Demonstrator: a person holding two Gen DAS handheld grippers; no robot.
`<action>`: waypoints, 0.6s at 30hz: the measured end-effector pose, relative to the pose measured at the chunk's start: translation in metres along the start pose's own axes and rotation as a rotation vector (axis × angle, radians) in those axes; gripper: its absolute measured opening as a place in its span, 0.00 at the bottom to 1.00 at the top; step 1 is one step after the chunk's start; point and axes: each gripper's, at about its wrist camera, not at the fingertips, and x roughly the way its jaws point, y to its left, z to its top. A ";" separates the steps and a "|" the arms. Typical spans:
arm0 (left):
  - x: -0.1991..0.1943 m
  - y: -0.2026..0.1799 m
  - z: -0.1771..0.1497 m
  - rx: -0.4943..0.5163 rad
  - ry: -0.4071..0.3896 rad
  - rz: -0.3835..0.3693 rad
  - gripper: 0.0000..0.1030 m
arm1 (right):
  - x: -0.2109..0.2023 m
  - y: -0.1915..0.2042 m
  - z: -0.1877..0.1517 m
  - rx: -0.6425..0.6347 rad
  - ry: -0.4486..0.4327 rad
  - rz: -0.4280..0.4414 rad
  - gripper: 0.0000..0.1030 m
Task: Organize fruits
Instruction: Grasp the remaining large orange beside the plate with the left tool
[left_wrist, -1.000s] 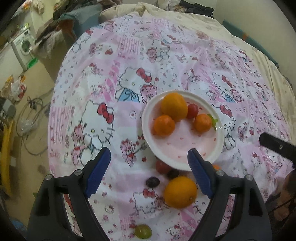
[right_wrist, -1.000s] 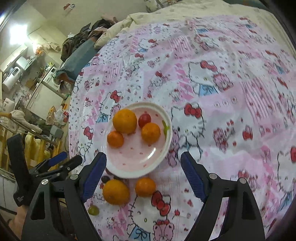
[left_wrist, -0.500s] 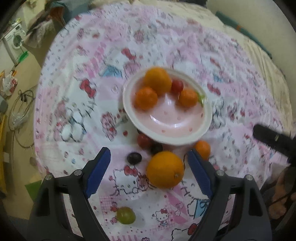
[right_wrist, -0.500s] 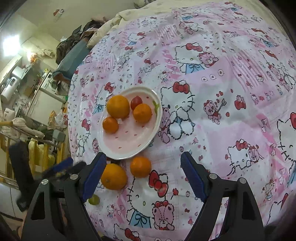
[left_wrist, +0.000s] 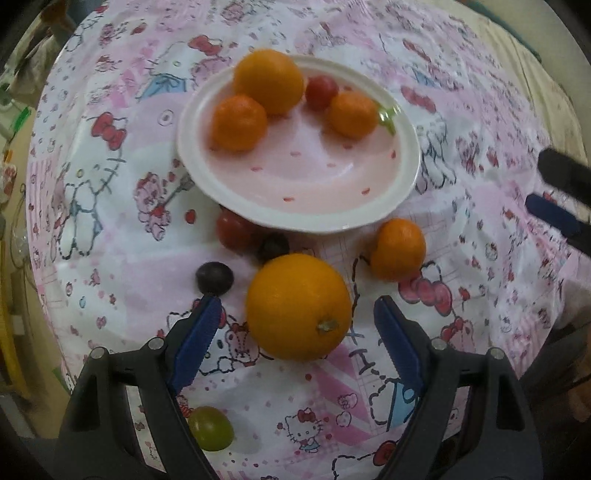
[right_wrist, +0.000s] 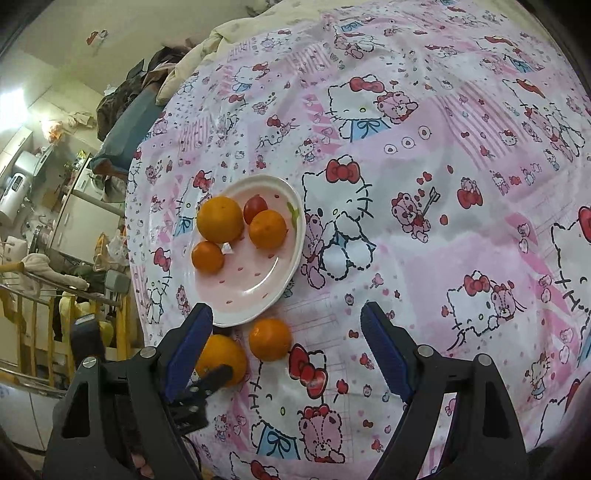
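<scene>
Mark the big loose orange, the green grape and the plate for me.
big loose orange (left_wrist: 298, 306), left wrist view, middle of its peel.
green grape (left_wrist: 211, 428), left wrist view, middle of its visible skin.
plate (left_wrist: 295, 218), left wrist view, near rim.

Left gripper (left_wrist: 297, 310): two black plastic arms with rounded triangular cut-outs, a silver screw head near each knuckle, fingers (left_wrist: 195, 338) faced in ribbed blue pads.
Right gripper (right_wrist: 286, 317): same build, black frame, silver screws, blue serrated pads (right_wrist: 384, 349), glossy moulded edges.
</scene>
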 end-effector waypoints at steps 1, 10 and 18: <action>0.002 -0.002 0.000 0.007 0.005 0.007 0.75 | 0.000 0.000 0.000 -0.001 0.002 0.001 0.82; 0.007 -0.007 0.002 0.004 0.000 0.031 0.54 | 0.002 0.001 -0.001 -0.004 0.009 -0.002 0.82; -0.020 0.023 -0.002 -0.087 -0.029 -0.046 0.53 | 0.010 0.014 -0.004 -0.022 0.028 0.017 0.82</action>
